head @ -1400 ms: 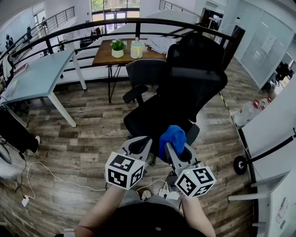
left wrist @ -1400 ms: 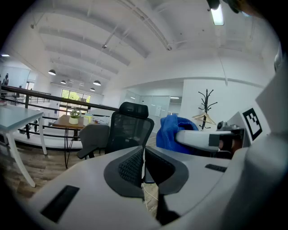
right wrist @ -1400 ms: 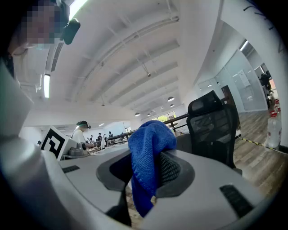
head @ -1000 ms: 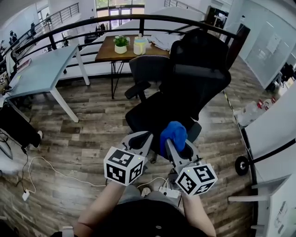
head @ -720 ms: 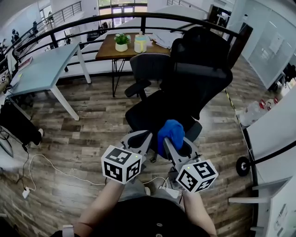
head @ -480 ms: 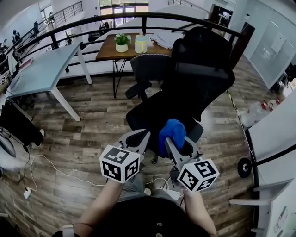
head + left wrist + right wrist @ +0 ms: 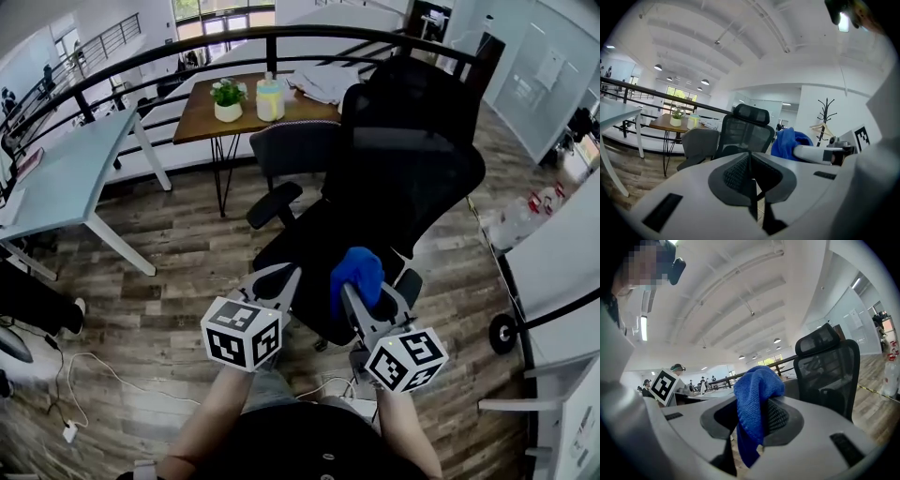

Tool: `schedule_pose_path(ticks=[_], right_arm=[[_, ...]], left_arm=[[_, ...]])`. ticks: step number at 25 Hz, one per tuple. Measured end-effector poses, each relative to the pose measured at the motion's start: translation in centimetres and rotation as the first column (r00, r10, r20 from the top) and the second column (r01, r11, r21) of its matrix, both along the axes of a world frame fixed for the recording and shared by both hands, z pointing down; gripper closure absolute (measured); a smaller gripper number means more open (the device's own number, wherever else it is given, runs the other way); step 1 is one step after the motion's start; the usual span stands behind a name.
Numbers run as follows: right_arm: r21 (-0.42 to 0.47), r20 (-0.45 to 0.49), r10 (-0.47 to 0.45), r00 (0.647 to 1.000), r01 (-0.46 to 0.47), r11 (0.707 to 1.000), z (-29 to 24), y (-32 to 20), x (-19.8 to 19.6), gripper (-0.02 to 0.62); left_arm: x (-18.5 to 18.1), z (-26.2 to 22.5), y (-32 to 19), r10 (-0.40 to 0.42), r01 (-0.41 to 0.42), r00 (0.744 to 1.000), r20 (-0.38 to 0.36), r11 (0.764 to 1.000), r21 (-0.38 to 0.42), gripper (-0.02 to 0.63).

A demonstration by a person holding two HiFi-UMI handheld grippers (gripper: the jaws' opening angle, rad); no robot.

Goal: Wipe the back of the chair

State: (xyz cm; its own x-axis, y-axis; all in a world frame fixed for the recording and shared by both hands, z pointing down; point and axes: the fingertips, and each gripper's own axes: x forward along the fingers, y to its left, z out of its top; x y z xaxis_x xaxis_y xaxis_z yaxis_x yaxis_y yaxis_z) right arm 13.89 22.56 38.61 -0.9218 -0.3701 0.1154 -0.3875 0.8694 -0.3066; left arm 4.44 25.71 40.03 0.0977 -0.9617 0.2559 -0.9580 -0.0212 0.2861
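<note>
A black mesh office chair (image 7: 405, 178) with a headrest stands ahead of me, its seat (image 7: 314, 248) turned my way; both gripper views show it too, chair (image 7: 749, 133) and chair (image 7: 829, 373). My right gripper (image 7: 361, 295) is shut on a blue cloth (image 7: 356, 272), which bunches above the jaws and hangs between them, cloth (image 7: 754, 404). It is held low, in front of the seat, apart from the backrest. My left gripper (image 7: 272, 286) hovers beside it on the left, jaws pressed together with nothing between them (image 7: 751, 176).
A grey chair (image 7: 295, 150) stands behind the black one at a brown table (image 7: 202, 117) with a potted plant (image 7: 227, 98) and a jar. A pale blue desk (image 7: 66, 173) is at left, a black railing (image 7: 187, 52) beyond. Bottles (image 7: 530, 206) stand on the right. Cables (image 7: 94, 380) lie on the wood floor.
The view has shifted a little and both grippers with the cloth have drifted slightly rightward and lower in frame; the grip on the cloth is unchanged.
</note>
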Motion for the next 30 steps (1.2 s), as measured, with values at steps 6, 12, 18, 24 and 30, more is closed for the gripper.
schedule_pose_path(ticks=[6, 12, 18, 24, 30], right_arm=[[0.016, -0.002, 0.079, 0.997, -0.079, 0.997, -0.8, -4.6, -7.0, 0.463], [0.044, -0.017, 0.122, 0.992, -0.121, 0.992, -1.0, -8.1, -13.2, 0.460], [0.035, -0.012, 0.225, 0.974, -0.224, 0.974, -0.8, -11.2, -15.7, 0.460], [0.031, -0.049, 0.307, 0.950, -0.306, 0.952, -0.8, -13.6, -14.5, 0.460], [0.054, -0.097, 0.364, 0.926, -0.360, 0.931, -0.4, -15.7, -12.8, 0.460]], left_arm=[[-7.2, -0.3, -4.6, 0.068, -0.068, 0.998, -0.002, 0.998, -0.015, 0.580], [-13.5, -1.0, -9.8, 0.155, -0.155, 0.988, 0.018, 0.988, -0.004, 0.580], [-15.7, -0.3, -14.0, 0.260, -0.260, 0.966, -0.013, 0.966, -0.006, 0.580], [-14.3, 0.5, -17.0, 0.358, -0.360, 0.932, -0.059, 0.933, -0.018, 0.580], [-12.7, 0.4, -19.5, 0.413, -0.415, 0.908, -0.069, 0.910, -0.023, 0.580]])
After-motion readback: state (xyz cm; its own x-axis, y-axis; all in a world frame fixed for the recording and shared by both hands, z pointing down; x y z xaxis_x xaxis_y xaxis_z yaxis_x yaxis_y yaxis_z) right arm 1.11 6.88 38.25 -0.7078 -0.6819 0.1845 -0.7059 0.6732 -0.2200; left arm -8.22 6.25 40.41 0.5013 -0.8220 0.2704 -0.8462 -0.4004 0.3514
